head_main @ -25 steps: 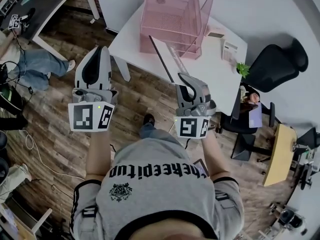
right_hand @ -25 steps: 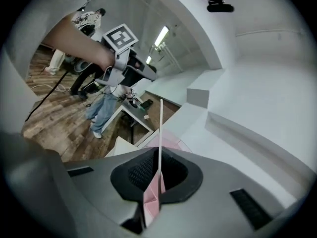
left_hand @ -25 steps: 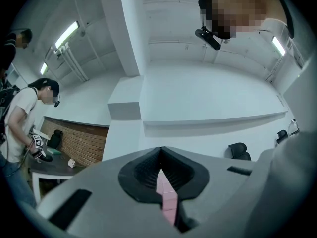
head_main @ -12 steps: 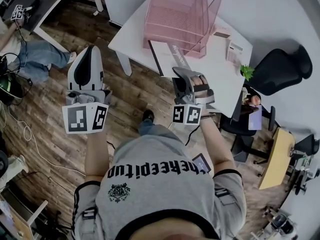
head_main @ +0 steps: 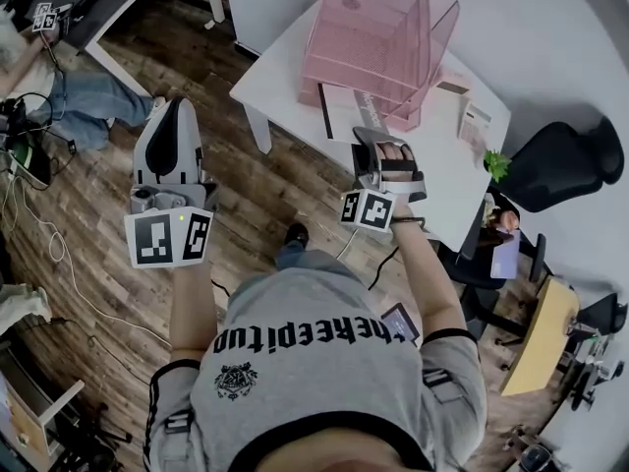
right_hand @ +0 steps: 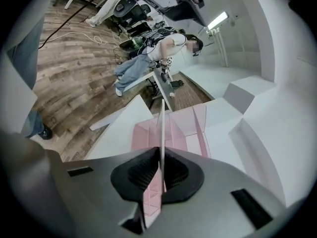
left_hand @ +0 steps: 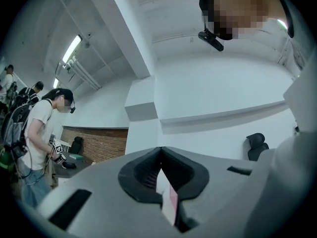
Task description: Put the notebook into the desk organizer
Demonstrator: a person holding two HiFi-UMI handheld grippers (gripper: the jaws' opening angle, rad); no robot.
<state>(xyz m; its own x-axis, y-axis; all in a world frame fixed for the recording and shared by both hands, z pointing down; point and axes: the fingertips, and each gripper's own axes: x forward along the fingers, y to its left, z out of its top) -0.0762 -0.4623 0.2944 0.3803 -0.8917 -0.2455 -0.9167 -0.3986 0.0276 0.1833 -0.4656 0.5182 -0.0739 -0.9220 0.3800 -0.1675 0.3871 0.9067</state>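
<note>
A pink wire desk organizer [head_main: 378,42] stands on the white table [head_main: 285,77] at the top of the head view. My right gripper [head_main: 370,144] is shut on the near edge of the thin white notebook [head_main: 344,111], which lies tilted over the table with its far edge at the organizer's front. In the right gripper view the notebook [right_hand: 161,125] shows edge-on between the pads, pointing at the organizer [right_hand: 190,128]. My left gripper [head_main: 175,111] hangs over the wooden floor left of the table, shut and empty; its view looks up at a wall.
A small box [head_main: 477,121] and a green plant [head_main: 496,162] sit at the table's right end. A black office chair [head_main: 560,160] stands beyond it. A dark desk [head_main: 88,8], a seated person's legs [head_main: 88,106] and floor cables lie at left.
My right gripper has carried the notebook forward over the table, up to the organizer's front, and the notebook has tipped from steep to flatter. The left gripper stays beside the table.
</note>
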